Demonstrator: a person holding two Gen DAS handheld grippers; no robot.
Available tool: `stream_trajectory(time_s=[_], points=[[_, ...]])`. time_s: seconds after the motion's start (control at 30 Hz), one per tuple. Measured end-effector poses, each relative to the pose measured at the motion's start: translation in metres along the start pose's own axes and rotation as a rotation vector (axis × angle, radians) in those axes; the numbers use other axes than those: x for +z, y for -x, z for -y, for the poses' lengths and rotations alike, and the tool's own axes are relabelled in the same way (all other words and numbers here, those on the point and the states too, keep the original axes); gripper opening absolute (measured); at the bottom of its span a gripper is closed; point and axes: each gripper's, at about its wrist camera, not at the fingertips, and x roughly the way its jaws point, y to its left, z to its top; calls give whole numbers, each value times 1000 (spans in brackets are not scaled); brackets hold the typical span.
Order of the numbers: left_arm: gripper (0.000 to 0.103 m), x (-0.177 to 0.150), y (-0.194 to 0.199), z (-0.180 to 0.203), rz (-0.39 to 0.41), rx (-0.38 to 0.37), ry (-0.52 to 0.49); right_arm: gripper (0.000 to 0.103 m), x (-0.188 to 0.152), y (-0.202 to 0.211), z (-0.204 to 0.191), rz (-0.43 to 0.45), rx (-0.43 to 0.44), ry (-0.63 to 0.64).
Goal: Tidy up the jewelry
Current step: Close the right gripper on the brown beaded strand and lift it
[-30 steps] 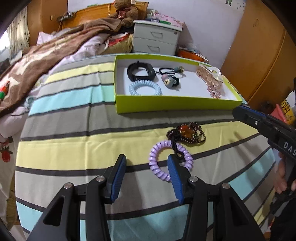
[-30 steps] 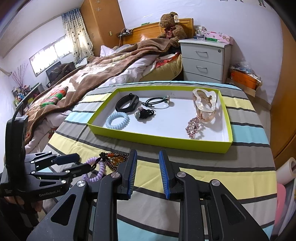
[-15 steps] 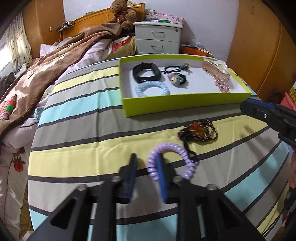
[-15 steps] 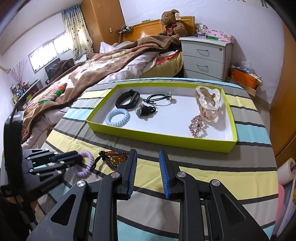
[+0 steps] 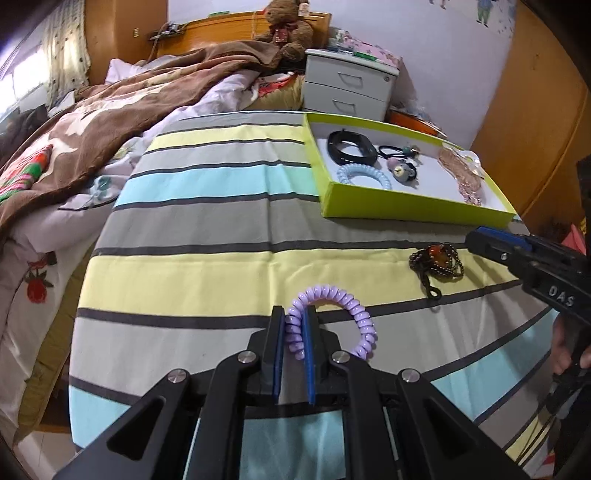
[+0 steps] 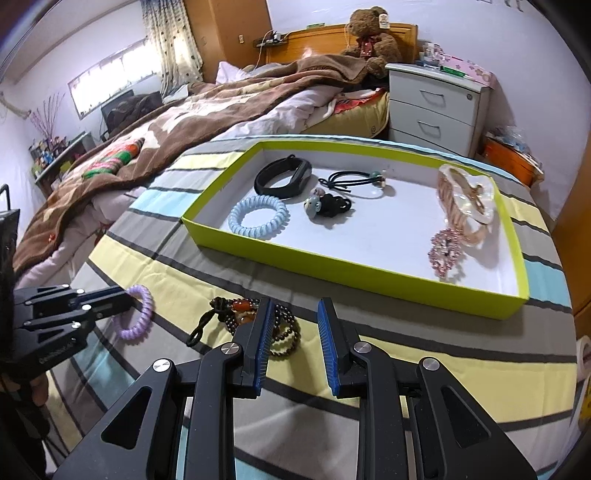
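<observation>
My left gripper (image 5: 293, 314) is shut on the purple spiral hair tie (image 5: 354, 306) and holds it just above the striped cloth; it also shows at the left of the right wrist view (image 6: 127, 295), with the tie (image 6: 138, 317) hanging from it. A dark bead bracelet with an amber stone (image 5: 437, 260) lies on the cloth, also in the right wrist view (image 6: 284, 328), just left of my right gripper (image 6: 293, 306), which is open and empty. The lime-green tray (image 6: 354, 267) holds a blue spiral tie (image 6: 258, 216), black band (image 6: 282, 177), hair ties and pink clips.
The striped table (image 5: 207, 229) stands beside a bed with a brown blanket (image 6: 184, 122). A white nightstand (image 6: 436, 103) and a teddy bear (image 6: 373, 33) are behind the tray. A wooden wardrobe (image 5: 535, 122) is at the right.
My left gripper closed on the purple spiral tie and lifted it to the left, away from the bead bracelet. The right gripper stayed open and moved slightly closer to the bracelet.
</observation>
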Motion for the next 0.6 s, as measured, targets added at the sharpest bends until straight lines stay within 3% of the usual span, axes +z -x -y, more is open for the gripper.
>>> stream_trajectory(time_s=[0.1,0.13,0.17,0.6], points=[[11,-2,0,-4,4,1,15,31,0,-8,-4,-23,-8,21],[11,-3,0,-6,3,-6,20,43,-1,-10,-5,-31,-6,29],[11,-3,0,-7,3,-11,25,48,-1,-13,-7,-43,7,37],[15,-1,-2,-6,14,-16,15,48,-2,-21,-25,-63,7,117]])
